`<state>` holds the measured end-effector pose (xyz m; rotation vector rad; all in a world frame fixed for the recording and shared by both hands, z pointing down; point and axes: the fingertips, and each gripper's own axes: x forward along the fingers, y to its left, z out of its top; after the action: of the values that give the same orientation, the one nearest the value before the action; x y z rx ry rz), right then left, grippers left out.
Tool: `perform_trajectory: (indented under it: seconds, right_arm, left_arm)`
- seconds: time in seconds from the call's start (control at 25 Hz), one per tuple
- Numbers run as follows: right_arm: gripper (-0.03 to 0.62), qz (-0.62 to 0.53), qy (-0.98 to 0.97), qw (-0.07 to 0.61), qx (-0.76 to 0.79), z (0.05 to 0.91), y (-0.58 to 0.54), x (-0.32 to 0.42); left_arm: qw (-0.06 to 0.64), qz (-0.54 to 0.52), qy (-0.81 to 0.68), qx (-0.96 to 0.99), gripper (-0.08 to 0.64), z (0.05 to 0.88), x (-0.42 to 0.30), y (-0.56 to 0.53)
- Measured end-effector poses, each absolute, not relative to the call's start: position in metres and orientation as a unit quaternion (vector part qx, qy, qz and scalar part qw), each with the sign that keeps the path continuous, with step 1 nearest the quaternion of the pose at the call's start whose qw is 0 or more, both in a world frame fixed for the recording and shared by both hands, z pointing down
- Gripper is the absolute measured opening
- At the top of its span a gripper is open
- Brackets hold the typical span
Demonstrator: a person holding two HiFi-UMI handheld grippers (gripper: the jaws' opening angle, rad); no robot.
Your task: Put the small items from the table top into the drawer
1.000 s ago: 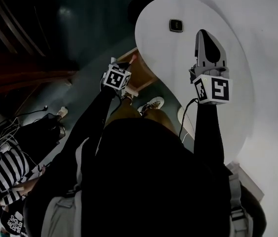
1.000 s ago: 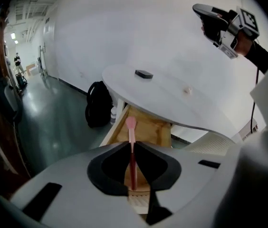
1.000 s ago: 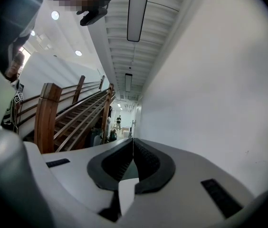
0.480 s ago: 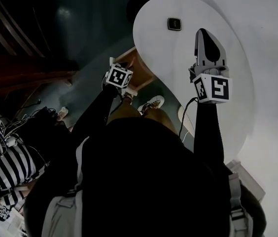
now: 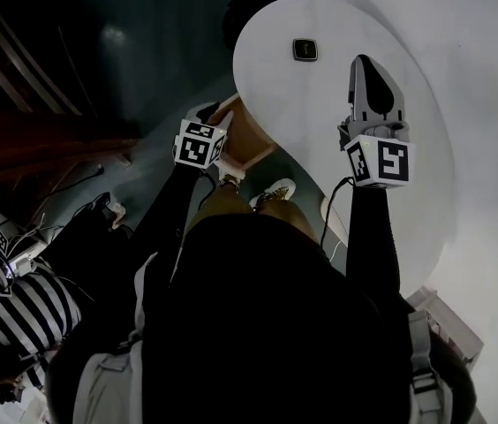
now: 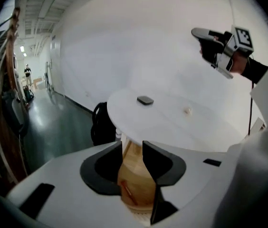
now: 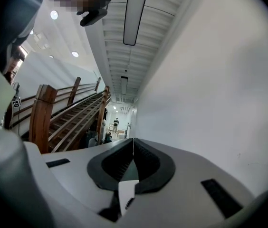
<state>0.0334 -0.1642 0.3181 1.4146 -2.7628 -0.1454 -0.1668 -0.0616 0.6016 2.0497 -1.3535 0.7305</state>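
A round white table [image 5: 390,25] carries a small dark flat item [image 5: 304,49] near its far edge, seen from the left gripper view as the dark item [image 6: 145,99] with a tiny pale item [image 6: 187,110] to its right. Under the table's rim the wooden drawer [image 5: 247,138] stands open. My left gripper [image 6: 132,148] hovers over it with its jaws opening and nothing between the pads. A thin red item [image 6: 127,191] lies in the drawer [image 6: 141,175] below. My right gripper [image 5: 361,62] is raised above the table top, shut and empty, the same right gripper [image 7: 133,144] pointing at the wall.
A dark chair [image 6: 103,125] stands behind the table. A person in a striped shirt [image 5: 19,307] is at the lower left of the head view, with cables on the dark floor [image 5: 64,201]. A wooden staircase [image 7: 72,113] rises at the left.
My left gripper has drifted left and slightly back from the drawer, and the red tip seen at its jaws a second ago is gone from them. The right gripper has stayed put.
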Motion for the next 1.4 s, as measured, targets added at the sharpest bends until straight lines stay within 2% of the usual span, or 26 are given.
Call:
perform_trajectory:
  seconds: [0.36, 0.48, 0.6, 0.84, 1.08, 1.4]
  right_arm:
    - [0.028, -0.054, -0.872, -0.02, 0.485, 0.295, -0.162, 0.062]
    - [0.028, -0.053, -0.867, -0.031, 0.494, 0.288, -0.166, 0.071]
    - [0.028, -0.051, -0.861, -0.031, 0.505, 0.286, -0.167, 0.082]
    - [0.028, -0.051, -0.848, -0.022, 0.528, 0.289, -0.163, 0.108]
    - [0.028, -0.05, -0.828, 0.001, 0.558, 0.302, -0.156, 0.142]
    - [0.028, -0.036, -0.792, 0.037, 0.608, 0.32, -0.147, 0.196]
  left_arm:
    - [0.046, 0.128, -0.517, 0.845, 0.144, 0.383, -0.123, -0.137]
    - [-0.01, 0.088, -0.507, 0.858, 0.144, 0.328, -0.103, -0.146]
    - [-0.031, 0.08, -0.49, 0.868, 0.144, 0.308, -0.085, -0.15]
    - [-0.003, 0.144, -0.418, 0.897, 0.15, 0.363, -0.048, -0.176]
    - [-0.003, 0.278, -0.287, 0.917, 0.279, 0.458, -0.01, -0.211]
    - [0.019, 0.447, -0.174, 0.877, 0.324, 0.567, -0.008, -0.256]
